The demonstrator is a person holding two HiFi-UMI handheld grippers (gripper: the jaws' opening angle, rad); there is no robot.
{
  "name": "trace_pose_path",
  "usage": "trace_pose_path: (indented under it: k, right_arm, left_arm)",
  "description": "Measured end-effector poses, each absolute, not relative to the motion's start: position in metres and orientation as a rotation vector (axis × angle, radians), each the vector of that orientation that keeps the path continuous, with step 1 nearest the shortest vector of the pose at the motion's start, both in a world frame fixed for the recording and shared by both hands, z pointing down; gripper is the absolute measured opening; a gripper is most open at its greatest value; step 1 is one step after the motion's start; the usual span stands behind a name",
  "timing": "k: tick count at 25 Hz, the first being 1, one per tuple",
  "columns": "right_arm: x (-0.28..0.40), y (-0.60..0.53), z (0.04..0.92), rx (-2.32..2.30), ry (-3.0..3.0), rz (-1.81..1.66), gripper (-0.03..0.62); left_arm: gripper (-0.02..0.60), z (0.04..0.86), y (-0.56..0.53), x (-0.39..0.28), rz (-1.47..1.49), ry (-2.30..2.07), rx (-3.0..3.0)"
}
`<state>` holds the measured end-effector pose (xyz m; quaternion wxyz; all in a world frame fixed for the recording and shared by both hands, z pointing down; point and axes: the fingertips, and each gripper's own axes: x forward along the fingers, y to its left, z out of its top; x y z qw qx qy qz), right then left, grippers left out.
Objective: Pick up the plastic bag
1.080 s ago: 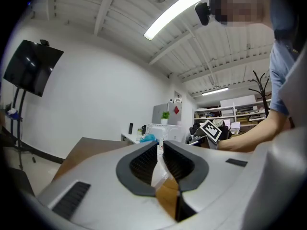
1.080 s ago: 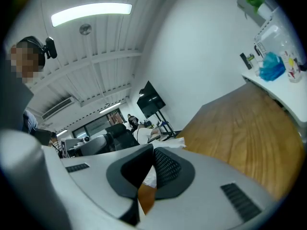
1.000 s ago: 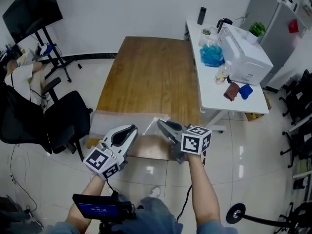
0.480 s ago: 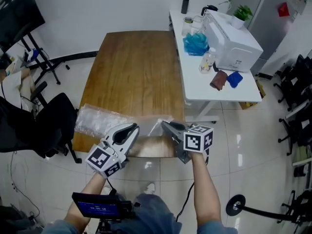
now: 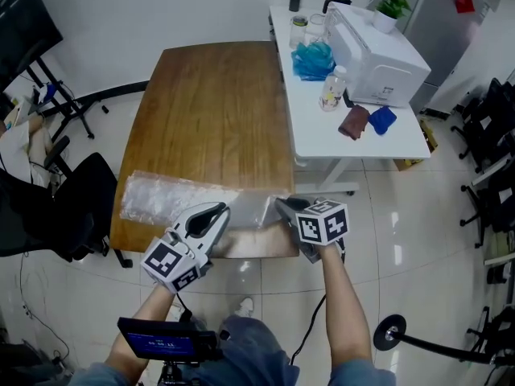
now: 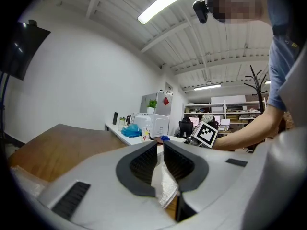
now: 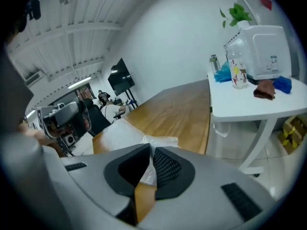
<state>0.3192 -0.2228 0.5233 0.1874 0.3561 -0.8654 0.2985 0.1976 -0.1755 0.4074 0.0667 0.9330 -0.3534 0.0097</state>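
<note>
Left gripper [image 5: 214,212]: jaws pinched on a gathered fold of the plastic bag [image 5: 173,196], with film crumpled between the pads. Right gripper [image 5: 283,206]: jaws have just been opening and now stand a slit apart. Film lies in the slit, but I judge the pads no longer bite.

The bag lies flat along the near edge of the wooden table [image 5: 213,111], running from near its left corner across to the right gripper.

Handling, my read:
- It is thin clear film, close to weightless, limp and slick.
- It will sag between two grips and slide out of a light pinch.
- A bunched fold should hold better than a single layer.
- Best hold looks like the near hem, one grip toward each end.

Room:
- The table edge sits right under the jaws, with open floor on my side.
- Beyond the bag the tabletop is bare.
- A black chair [image 5: 88,203] stands near the left corner.
- The cluttered white desk [image 5: 322,139] stands just beside the table on the right, further off.
- Straight up looks free.
</note>
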Motion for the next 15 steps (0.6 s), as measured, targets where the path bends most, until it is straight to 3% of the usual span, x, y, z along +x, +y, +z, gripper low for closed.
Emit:
trace_pose_path:
  k: [8, 10, 13, 15]
  right_arm:
    - [0.339, -0.233, 0.539, 1.184, -2.384, 0.740, 0.035]
    - [0.341, -0.233, 0.542, 1.199, -2.381, 0.746, 0.111]
    - [0.344, -0.238, 0.542, 1.218, -2.376, 0.733, 0.114]
    - [0.345, -0.241, 0.543, 1.241, -2.368, 0.725, 0.152]
  left_arm:
    - [0.044, 0.410, -0.179, 0.210, 0.042, -1.043, 2.820]
    - [0.044, 0.410, -0.181, 0.210, 0.045, -1.045, 2.815]
    - [0.044, 0.411, -0.184, 0.210, 0.049, -1.050, 2.811]
    - [0.044, 0.412, -0.185, 0.210, 0.052, -1.048, 2.811]
